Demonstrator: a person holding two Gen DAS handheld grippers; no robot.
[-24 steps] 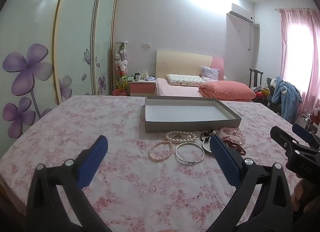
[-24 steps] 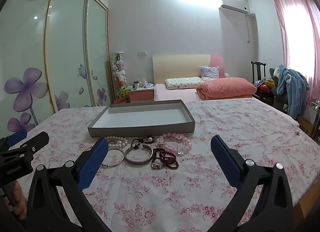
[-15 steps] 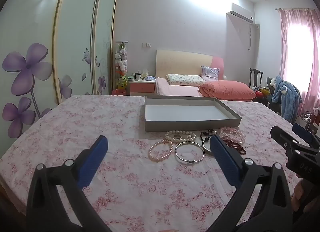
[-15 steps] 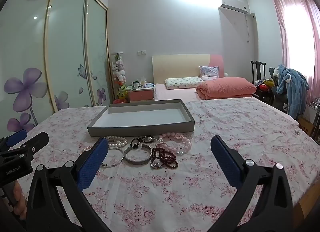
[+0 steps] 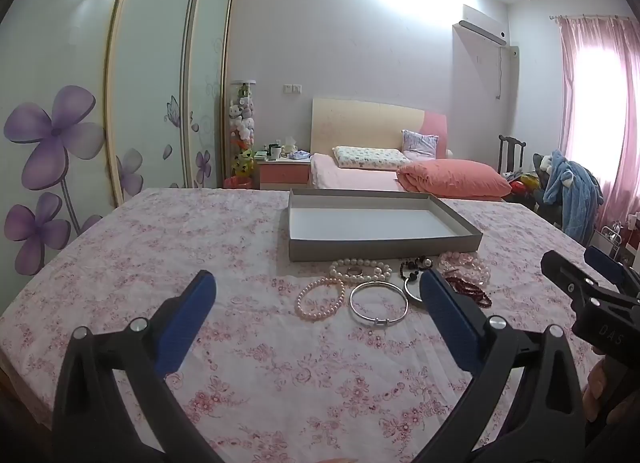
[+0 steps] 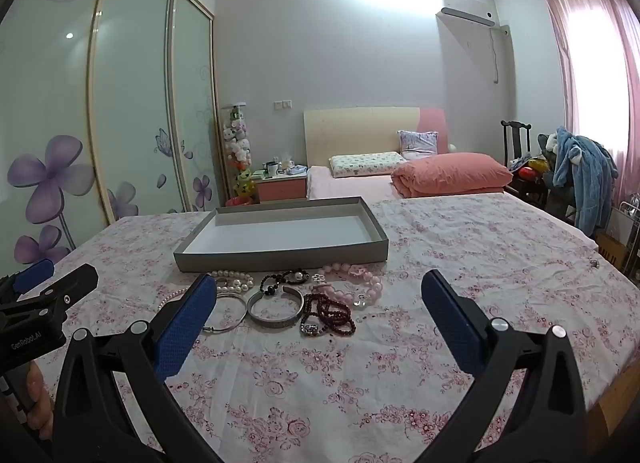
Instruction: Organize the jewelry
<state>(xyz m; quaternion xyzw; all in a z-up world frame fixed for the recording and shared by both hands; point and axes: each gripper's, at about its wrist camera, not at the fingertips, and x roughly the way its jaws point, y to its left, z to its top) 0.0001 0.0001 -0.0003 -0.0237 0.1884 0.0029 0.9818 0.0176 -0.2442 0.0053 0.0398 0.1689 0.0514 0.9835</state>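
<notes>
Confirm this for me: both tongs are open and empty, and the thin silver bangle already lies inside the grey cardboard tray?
Not quite. The thin silver bangle lies on the floral tablecloth in front of the grey cardboard tray, whose inside is bare in the left wrist view. Both the left tongs and right tongs are open and empty.

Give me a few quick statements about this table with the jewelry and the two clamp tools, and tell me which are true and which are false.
1. The grey box already holds the jewelry. False: its white inside is bare; every piece lies on the tablecloth in front of it.
2. The left gripper stands open with nothing between its fingers. True.
3. The right gripper is clamped on the dark red bead bracelet. False: it is open, and the bracelet lies untouched on the cloth.
4. The pearl bracelet lies beside the thin silver bangle. True.
5. The wide silver cuff stands upright on its edge. False: it lies flat.
</notes>
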